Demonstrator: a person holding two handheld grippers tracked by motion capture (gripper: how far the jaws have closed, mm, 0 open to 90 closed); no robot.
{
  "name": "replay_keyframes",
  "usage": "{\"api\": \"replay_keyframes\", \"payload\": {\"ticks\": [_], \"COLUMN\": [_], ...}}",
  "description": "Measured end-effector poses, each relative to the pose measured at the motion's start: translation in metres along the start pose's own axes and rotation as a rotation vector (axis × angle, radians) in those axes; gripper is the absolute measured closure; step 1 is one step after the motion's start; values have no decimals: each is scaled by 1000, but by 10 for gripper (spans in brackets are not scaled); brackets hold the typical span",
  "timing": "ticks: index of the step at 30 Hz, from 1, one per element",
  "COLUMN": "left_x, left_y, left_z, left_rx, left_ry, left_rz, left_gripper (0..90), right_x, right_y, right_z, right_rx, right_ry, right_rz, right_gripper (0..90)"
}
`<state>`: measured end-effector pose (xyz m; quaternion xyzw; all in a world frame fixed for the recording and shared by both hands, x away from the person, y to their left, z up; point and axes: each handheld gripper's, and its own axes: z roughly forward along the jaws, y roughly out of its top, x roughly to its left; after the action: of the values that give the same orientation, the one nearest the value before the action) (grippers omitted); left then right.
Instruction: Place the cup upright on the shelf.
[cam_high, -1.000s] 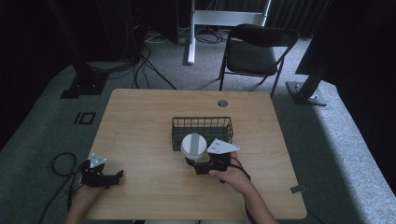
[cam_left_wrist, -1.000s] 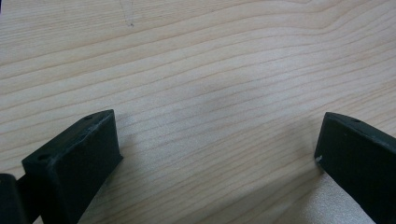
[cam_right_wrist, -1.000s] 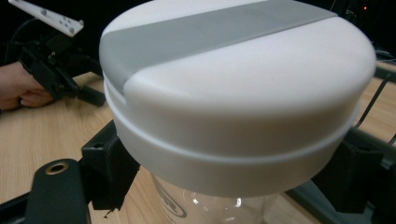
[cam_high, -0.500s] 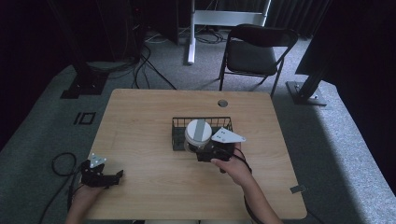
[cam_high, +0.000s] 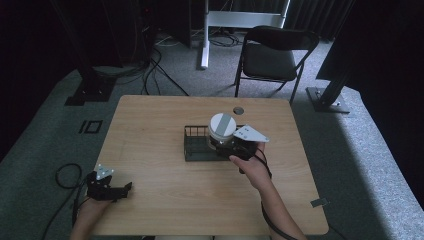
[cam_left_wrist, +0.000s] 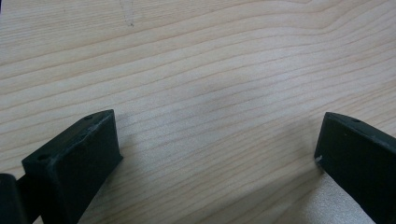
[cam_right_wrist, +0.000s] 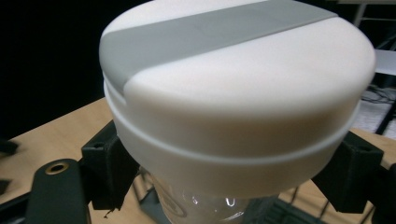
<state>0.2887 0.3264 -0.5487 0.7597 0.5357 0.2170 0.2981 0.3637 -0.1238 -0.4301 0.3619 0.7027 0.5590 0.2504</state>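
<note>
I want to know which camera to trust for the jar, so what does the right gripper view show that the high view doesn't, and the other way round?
The right gripper view alone shows detail: the clear glass body under the white lid with a grey stripe, with a black jaw at each side below the lid's rim.

The high view alone shows the layout: the black wire basket mid-table, the left gripper near the wooden table's front left corner, a folding chair beyond.

Both show the jar held by the right gripper above the basket.
</note>
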Motion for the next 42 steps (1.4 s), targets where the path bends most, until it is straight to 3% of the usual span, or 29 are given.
{"api": "replay_keyframes", "payload": {"ticks": [12,19,21,27,42], "left_x": [0,0,0,0,0], "left_y": [0,0,0,0,0], "left_z": [0,0,0,0,0], "left_rx": [0,1,1,1,1], "left_ry": [0,0,0,0,0], "left_rz": [0,1,1,1,0], "left_gripper": [1,1,1,1,2], "right_x": [-20,-22,-21,-19,-11], "right_y": [3,-2,-4,-13,-27], "right_z": [11,22,24,32,48], "right_rx": [30,71,84,132,196], "right_ry": [-166,-267,-272,-342,-359], "right_rz": [6,31,46,39,66], "right_gripper": [182,182,182,182,183]}}
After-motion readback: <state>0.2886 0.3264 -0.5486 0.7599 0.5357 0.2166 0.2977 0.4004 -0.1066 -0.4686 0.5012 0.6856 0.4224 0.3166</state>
